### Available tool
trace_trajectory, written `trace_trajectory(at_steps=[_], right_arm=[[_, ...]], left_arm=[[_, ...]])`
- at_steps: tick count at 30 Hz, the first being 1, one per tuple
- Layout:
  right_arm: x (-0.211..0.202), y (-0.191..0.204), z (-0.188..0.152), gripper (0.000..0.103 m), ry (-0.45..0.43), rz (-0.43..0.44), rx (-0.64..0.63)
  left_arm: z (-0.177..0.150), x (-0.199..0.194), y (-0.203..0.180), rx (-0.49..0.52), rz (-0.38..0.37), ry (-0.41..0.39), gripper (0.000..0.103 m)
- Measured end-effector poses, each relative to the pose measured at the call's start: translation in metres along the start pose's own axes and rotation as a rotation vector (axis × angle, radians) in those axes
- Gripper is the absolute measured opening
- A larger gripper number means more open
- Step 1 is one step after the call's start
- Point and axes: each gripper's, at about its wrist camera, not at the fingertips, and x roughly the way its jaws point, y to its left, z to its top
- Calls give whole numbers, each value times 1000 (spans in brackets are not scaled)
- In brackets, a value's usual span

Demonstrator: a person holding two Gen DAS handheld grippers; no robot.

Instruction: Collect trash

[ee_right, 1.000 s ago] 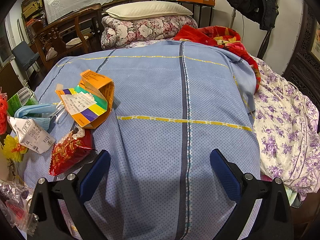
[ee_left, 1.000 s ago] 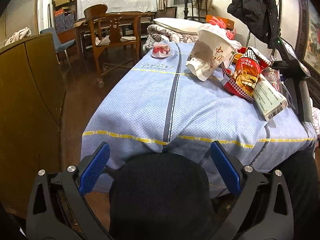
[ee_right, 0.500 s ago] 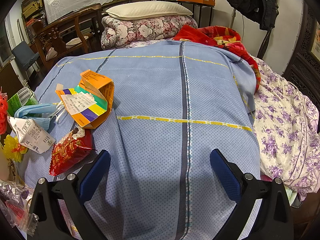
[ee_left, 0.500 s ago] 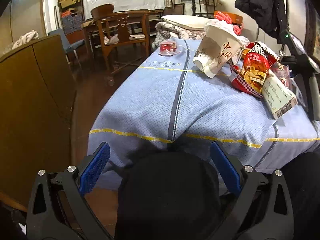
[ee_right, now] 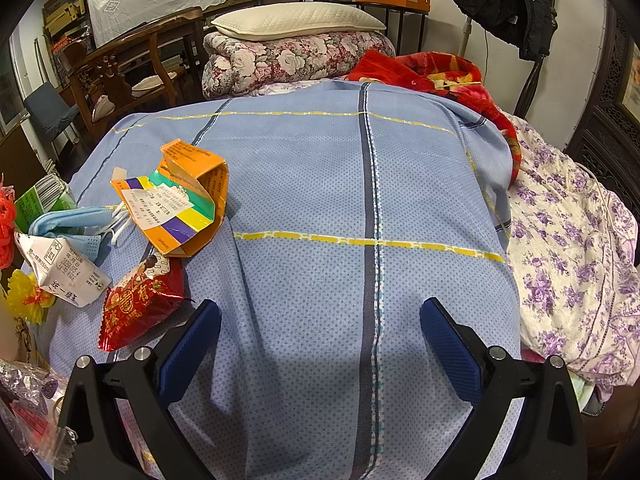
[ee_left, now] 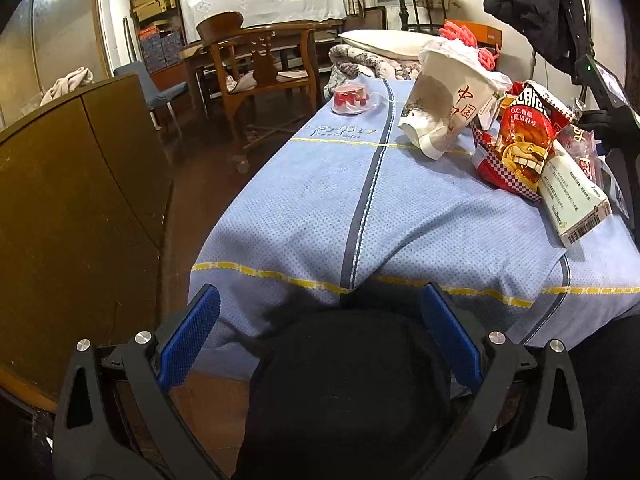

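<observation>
Trash lies on a blue cloth-covered bed (ee_left: 320, 208). In the left wrist view: a tipped white paper cup (ee_left: 448, 108), a red snack bag (ee_left: 520, 148), a white carton (ee_left: 572, 204) and a small red-filled plastic cup (ee_left: 352, 98). My left gripper (ee_left: 320, 344) is open, low at the bed's near edge, with a black round object (ee_left: 348, 392) between its fingers. In the right wrist view: an orange crushed carton (ee_right: 180, 204), a red wrapper (ee_right: 140, 304), a blue face mask (ee_right: 68, 224) and a white carton (ee_right: 60, 268). My right gripper (ee_right: 320, 344) is open and empty above the cloth.
A brown cabinet (ee_left: 72, 216) stands left of the bed. A wooden chair (ee_left: 260, 72) and table are beyond. A pillow on folded quilts (ee_right: 296, 40), a red blanket (ee_right: 440, 76) and a floral sheet (ee_right: 568, 240) lie at the bed's far and right sides.
The left gripper has pulled back and shifted left, so the bed and its trash sit further right in its view. The right gripper has not moved.
</observation>
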Motion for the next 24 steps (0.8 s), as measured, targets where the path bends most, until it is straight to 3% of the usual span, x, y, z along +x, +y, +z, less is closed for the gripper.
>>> trace_trajectory(at_steps=[15, 24], right_arm=[[0, 0, 0, 99, -1, 0, 0], [-1, -1, 0, 99, 17, 16, -21]], left_arm=[[-1, -3, 2, 12, -62, -17, 96], [2, 5, 8, -13, -169, 11, 96]])
